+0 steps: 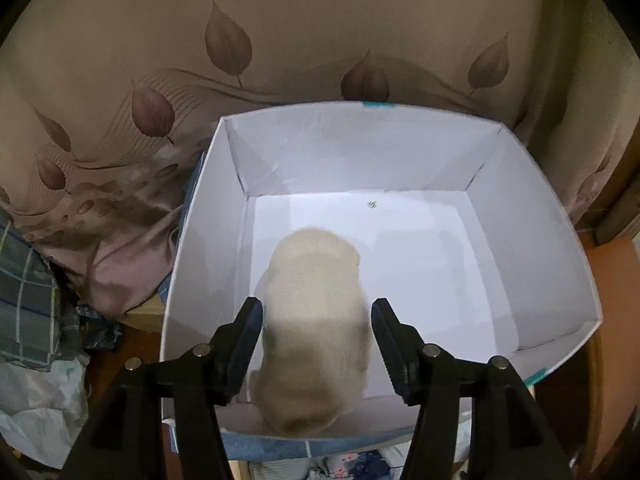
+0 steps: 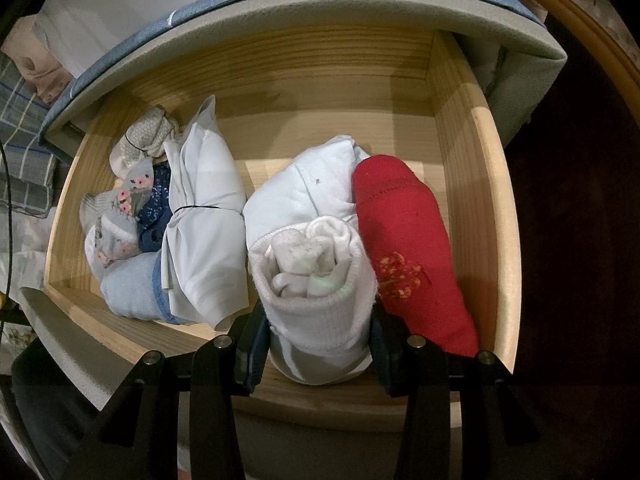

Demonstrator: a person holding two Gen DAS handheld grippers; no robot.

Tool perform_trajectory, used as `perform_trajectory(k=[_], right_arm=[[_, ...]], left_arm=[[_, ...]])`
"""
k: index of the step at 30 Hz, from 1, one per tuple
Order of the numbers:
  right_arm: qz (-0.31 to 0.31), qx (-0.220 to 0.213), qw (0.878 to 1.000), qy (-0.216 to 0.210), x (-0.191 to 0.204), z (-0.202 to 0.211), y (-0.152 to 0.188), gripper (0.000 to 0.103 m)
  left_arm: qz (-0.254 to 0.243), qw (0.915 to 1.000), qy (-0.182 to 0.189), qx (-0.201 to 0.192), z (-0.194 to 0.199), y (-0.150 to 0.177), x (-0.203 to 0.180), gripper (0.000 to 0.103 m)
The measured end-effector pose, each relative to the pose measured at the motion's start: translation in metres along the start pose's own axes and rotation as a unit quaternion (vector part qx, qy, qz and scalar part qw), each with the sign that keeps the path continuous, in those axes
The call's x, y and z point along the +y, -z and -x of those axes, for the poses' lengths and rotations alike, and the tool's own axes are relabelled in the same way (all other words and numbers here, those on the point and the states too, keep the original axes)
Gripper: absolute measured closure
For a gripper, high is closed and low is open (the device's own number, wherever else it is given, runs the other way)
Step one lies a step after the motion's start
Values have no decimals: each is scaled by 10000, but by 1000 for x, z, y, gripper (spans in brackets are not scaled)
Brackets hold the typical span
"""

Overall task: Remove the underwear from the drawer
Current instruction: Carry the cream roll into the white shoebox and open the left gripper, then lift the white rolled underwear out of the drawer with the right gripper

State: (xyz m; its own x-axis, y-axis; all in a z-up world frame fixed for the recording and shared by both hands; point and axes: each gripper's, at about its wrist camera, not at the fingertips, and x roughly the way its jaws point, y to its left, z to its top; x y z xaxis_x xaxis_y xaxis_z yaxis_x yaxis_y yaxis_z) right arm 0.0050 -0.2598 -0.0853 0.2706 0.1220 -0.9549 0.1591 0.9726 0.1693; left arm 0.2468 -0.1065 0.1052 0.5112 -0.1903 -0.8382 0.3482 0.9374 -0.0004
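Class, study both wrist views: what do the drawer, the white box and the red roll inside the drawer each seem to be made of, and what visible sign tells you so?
Drawer: pale unpainted wood, probably pine; grain lines run along its walls.
White box: looks like smooth matte cardboard; folded corner creases and thin flat walls.
Red roll: soft knitted fabric, likely cotton; stitched seam line and an embroidered orange motif.

You have one white box under your left hand, with one cream roll of cloth in it. Under your right hand is one wooden drawer. In it you can count one white ribbed roll, one red roll, two plain white bundles, one pale blue roll, one dark blue piece and one netted bundle. The small flowered pieces are too tangled to count.
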Motion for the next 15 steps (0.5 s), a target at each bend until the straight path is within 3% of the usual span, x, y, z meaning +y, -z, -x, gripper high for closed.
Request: perform_trajectory(k=[7,15], right_arm=[[5,7,10000,8,0,-1,0,63],[3,5,10000,7,0,-1,-1,63]], left_arm=[[112,9997,134,-191,30,-6,6,44],[-139,9997,50,-216,69,21,19,44]])
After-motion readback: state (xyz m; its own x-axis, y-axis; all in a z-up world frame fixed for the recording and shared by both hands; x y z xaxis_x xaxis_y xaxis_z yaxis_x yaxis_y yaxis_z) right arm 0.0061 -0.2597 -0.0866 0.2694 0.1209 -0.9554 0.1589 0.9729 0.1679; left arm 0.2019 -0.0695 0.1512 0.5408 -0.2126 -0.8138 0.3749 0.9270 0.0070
